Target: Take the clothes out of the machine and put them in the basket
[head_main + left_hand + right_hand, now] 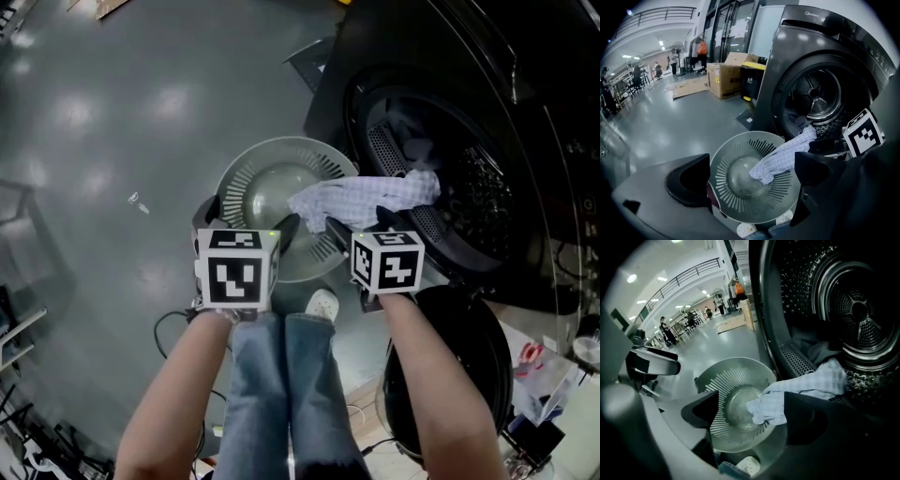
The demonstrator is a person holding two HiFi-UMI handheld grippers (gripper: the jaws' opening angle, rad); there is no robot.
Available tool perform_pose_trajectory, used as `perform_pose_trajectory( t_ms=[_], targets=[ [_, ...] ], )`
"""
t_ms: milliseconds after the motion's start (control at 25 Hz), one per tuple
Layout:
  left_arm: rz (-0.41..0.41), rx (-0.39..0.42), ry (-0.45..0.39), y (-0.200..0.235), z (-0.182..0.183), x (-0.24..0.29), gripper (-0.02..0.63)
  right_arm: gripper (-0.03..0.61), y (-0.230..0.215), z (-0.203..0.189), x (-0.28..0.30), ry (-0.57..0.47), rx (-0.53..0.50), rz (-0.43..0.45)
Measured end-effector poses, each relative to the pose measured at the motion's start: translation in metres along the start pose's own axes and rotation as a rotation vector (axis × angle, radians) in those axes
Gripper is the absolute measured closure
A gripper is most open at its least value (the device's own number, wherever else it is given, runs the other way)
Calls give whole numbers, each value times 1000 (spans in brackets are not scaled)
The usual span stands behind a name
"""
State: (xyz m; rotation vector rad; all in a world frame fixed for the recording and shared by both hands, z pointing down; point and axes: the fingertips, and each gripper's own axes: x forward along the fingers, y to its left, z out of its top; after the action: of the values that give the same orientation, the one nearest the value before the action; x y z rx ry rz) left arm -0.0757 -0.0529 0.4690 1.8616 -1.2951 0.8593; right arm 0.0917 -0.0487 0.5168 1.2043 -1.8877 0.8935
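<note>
- Right gripper [752,409] stands wide open and grips nothing; the lower end of the checked cloth [361,197] lies between its jaws, unpressed. The left gripper [750,177] is also open and empty.
- Machine [487,178]: its door is open, with grey clothes [818,350] inside.
- Basket [272,150]: it sits on the floor just before the opening.
- Checked cloth: it bridges the drum lip and the basket, its long axis slanting from the machine down into the bowl. The right gripper is nearer.

A cardboard box [725,77] stands beside what may be a black bin [752,83] on the grey floor [670,122].
</note>
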Motion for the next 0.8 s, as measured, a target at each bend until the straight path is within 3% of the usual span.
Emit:
perform_pose_trajectory(
  t_ms=[360, 600, 800],
  targets=[
    [-25, 7, 20, -29, -2, 31, 48, 160, -107, 5, -7, 41, -133, -338],
    [-42, 10, 19, -47, -1, 51, 48, 149, -147, 3, -2, 56, -254, -407],
    [-50, 11, 41, -59, -7, 64, 48, 147, -162, 2, 5, 91, -322, -399]
  ],
)
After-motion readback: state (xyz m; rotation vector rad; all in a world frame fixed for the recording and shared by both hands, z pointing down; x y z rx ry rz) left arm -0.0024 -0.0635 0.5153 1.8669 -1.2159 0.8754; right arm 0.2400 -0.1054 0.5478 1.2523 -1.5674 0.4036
